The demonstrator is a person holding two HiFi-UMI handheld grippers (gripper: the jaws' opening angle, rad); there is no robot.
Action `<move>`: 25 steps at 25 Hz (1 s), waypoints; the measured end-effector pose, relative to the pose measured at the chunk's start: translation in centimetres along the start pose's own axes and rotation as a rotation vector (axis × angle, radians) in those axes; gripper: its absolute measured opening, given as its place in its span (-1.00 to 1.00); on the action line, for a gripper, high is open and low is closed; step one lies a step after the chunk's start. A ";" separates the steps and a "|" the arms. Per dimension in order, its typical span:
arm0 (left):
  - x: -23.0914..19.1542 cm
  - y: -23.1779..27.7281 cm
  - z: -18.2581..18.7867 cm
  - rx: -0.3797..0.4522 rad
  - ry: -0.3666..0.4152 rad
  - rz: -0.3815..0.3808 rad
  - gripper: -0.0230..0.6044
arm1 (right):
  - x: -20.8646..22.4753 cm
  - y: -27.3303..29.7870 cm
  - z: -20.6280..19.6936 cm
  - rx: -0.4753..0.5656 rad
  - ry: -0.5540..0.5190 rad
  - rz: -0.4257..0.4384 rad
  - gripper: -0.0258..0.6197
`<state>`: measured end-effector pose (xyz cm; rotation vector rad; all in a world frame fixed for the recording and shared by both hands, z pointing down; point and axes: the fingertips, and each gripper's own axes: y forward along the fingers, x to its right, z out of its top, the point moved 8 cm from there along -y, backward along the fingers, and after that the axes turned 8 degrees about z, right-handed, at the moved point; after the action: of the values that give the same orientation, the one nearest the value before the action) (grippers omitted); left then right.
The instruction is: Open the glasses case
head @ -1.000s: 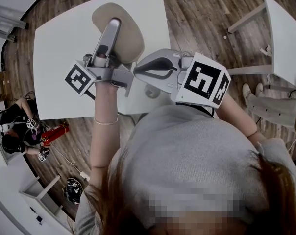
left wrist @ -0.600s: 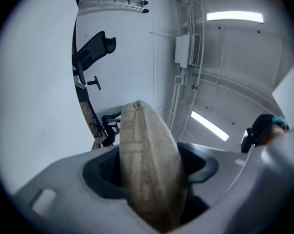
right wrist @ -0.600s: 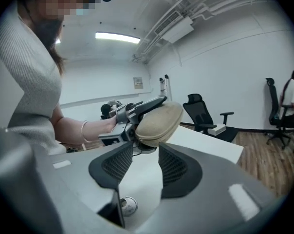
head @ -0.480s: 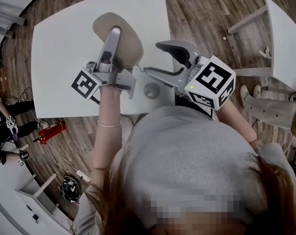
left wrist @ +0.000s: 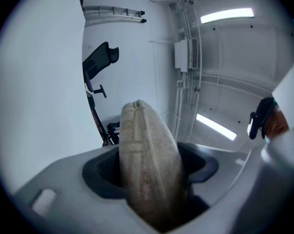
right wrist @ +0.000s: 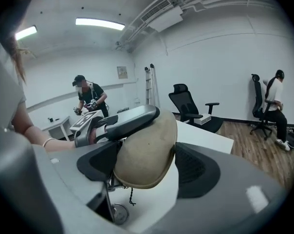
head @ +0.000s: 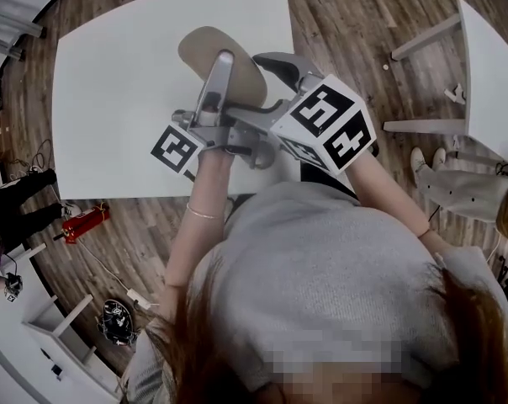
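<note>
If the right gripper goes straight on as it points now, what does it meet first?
Most likely the glasses case, held by the left gripper: its end already lies between the jaws of the right gripper, which have just been opening and look clear of it. Depth is hard to judge.

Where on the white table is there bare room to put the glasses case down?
The table is bare over its whole left half, from its left edge to the glasses case. It is crowded toward the near right corner: the left tongs grip the case and the right tongs have just been opening around it.
</note>
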<state>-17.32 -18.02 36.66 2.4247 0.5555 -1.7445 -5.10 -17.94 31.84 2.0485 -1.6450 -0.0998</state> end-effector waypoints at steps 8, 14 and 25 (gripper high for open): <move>-0.2 -0.3 -0.2 0.032 -0.009 -0.022 0.11 | 0.3 0.7 -0.2 -0.056 0.068 0.026 0.26; -0.7 -0.3 -0.9 0.000 0.014 -0.015 0.11 | 0.9 0.5 -1.3 -0.079 0.141 0.054 0.23; -2.9 -1.7 0.7 -0.046 0.120 0.115 0.34 | 1.1 0.7 -2.4 -0.008 0.120 0.018 0.17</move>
<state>-19.37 -17.34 39.30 2.4885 0.4529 -1.5334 -4.57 -18.21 34.48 1.9925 -1.5872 0.0217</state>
